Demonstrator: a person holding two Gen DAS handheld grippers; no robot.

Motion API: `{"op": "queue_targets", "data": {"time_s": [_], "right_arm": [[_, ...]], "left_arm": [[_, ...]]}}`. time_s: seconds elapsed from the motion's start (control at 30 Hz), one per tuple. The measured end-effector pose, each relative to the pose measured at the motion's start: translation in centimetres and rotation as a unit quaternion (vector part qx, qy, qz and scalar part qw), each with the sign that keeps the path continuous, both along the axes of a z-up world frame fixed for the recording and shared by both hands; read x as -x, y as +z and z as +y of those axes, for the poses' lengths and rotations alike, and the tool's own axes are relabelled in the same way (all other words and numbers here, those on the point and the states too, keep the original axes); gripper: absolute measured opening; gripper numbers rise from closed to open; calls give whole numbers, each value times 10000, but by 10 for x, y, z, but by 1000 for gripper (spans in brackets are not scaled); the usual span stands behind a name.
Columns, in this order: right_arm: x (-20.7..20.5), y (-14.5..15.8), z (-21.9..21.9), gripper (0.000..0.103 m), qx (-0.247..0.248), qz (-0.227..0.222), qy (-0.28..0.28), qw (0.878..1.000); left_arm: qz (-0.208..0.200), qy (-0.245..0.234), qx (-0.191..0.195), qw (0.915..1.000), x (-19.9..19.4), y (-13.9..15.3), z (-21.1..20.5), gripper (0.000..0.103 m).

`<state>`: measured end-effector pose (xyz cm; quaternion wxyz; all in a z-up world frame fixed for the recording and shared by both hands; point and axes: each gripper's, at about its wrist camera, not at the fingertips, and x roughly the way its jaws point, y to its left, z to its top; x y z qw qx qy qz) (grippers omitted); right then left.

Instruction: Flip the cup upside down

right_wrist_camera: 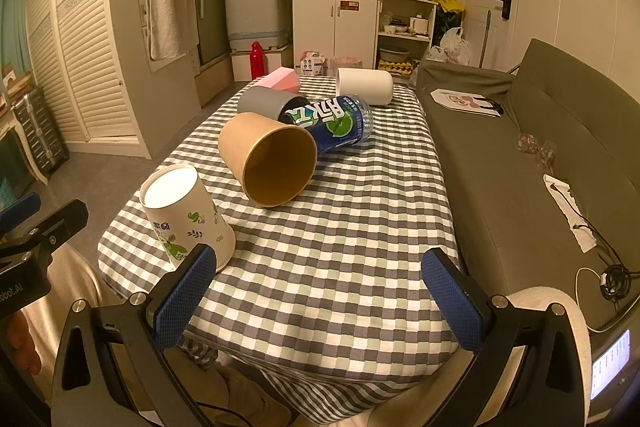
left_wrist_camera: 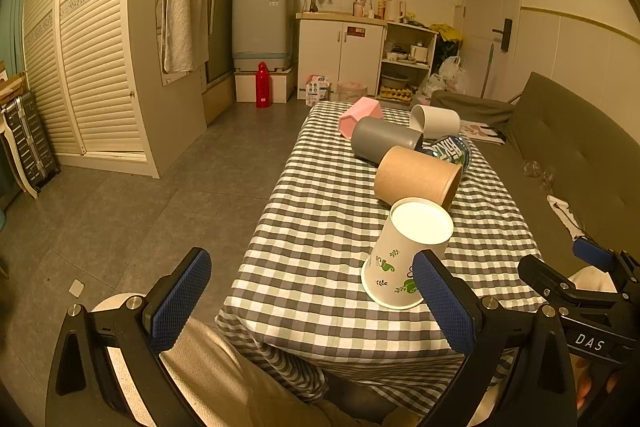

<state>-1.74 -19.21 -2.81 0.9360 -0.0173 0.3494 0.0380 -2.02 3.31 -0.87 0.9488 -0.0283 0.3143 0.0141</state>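
Both the left hand-held gripper [left_wrist_camera: 312, 301] and right hand-held gripper [right_wrist_camera: 320, 297] hang spread wide, released, at the worktop's [right_wrist_camera: 340, 267] near edge. The leaf-printed white paper cup [right_wrist_camera: 188, 217] stands upside down near that edge's left corner, bare checked cloth to its right.

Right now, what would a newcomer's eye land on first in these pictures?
Probably the white paper cup with green leaf prints, upside down at the near left corner of the grey checked tablecloth. Behind it a brown cardboard tub lies on its side, mouth open toward the right wrist camera, with a blue labelled bottle lying beyond.
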Motion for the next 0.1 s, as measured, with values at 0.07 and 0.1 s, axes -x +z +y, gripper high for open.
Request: {"op": "queue_targets", "data": {"time_s": [0.07, 0.1], "right_arm": [[0, 0, 0, 103, -2, 2, -1, 10000], [0, 0, 0, 103, -1, 2, -3, 10000]], "left_arm": [[-14, -12, -7, 10000, 0, 0, 0, 103], [-18, -21, -7, 10000, -1, 0, 0, 103]]}}
